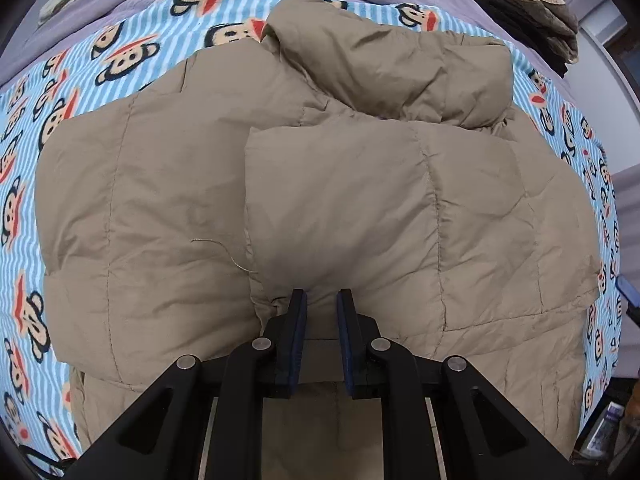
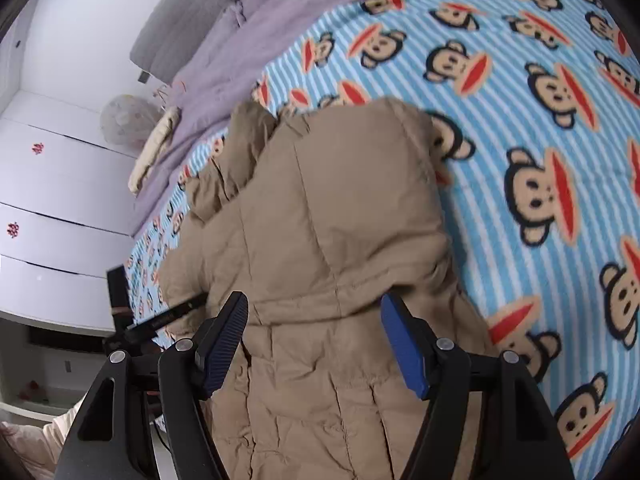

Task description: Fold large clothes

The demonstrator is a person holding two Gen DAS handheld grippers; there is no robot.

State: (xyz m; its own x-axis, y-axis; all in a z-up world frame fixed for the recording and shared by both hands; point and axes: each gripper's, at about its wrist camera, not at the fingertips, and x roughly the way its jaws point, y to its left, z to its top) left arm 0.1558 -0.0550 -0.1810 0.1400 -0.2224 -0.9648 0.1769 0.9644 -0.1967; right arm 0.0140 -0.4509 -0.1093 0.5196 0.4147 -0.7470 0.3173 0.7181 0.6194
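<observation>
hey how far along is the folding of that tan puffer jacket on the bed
Partly done. The tan puffer jacket lies spread on the monkey-print blanket with one panel already folded over its middle. The left gripper is shut on that panel's edge. The right gripper has its jaws open over the hood. Hood and final folds remain.

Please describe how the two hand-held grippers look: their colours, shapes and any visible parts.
Both look alike. The left gripper has a black frame of angular link arms with round silver pins at the joints, and two flat fingers faced with dark blue pads. The right gripper has the same black frame and silver pins; its blue pads are ribbed.
</observation>
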